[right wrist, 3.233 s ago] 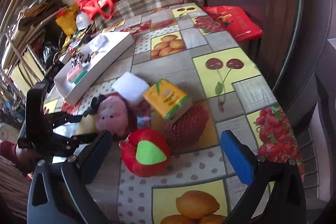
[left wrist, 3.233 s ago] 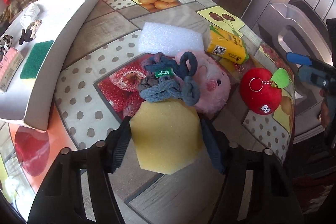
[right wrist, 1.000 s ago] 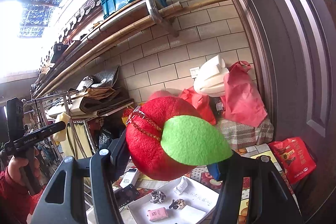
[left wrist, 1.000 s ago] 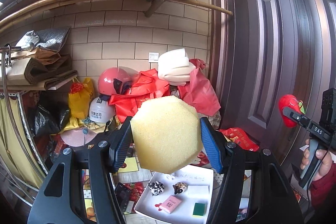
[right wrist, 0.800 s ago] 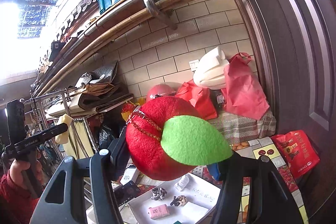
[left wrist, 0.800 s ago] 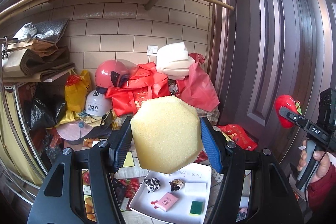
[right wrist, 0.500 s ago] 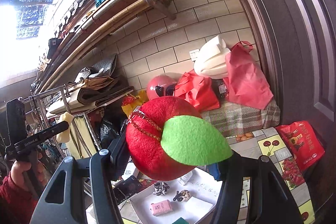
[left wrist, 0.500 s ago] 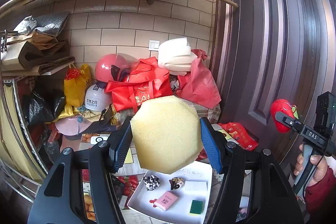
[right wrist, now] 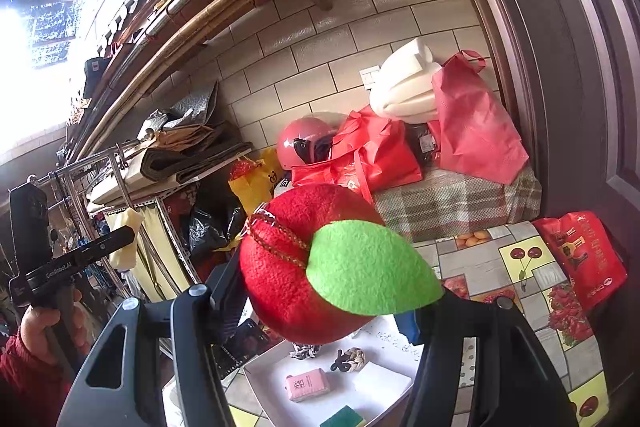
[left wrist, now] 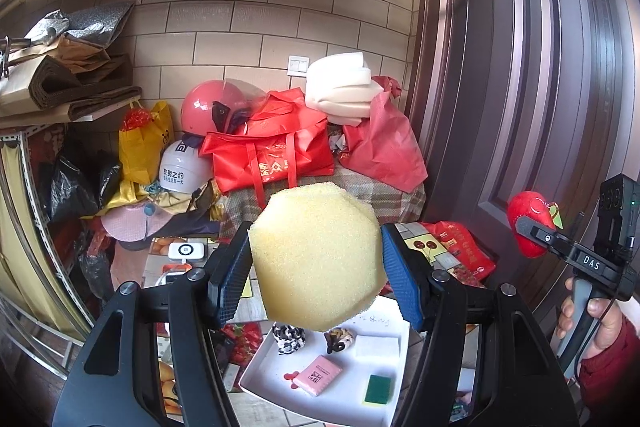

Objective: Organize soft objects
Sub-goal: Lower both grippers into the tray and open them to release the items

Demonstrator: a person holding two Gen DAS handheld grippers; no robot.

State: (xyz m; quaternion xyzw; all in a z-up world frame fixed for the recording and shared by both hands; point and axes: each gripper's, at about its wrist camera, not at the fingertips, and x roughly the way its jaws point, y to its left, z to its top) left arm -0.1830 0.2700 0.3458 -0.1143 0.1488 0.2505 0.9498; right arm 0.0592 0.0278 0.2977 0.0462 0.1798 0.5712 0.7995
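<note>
Above the white rectangular cardboard tray [left wrist: 280, 385], a yellow hexagonal foam sponge [left wrist: 316, 259] is being clamped flat-face-on between the blue pads of the left gripper [left wrist: 316, 279]. A red plush apple with a green felt leaf [right wrist: 312, 267], leaf pointing right, is being gripped by the right gripper [right wrist: 320, 303], marked "DAS". The white helmet [left wrist: 182, 167] bears unreadable Chinese print.

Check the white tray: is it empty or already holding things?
Holding things. The white tray contains a pink packet, a green scouring pad, a white pad and two small patterned items.
</note>
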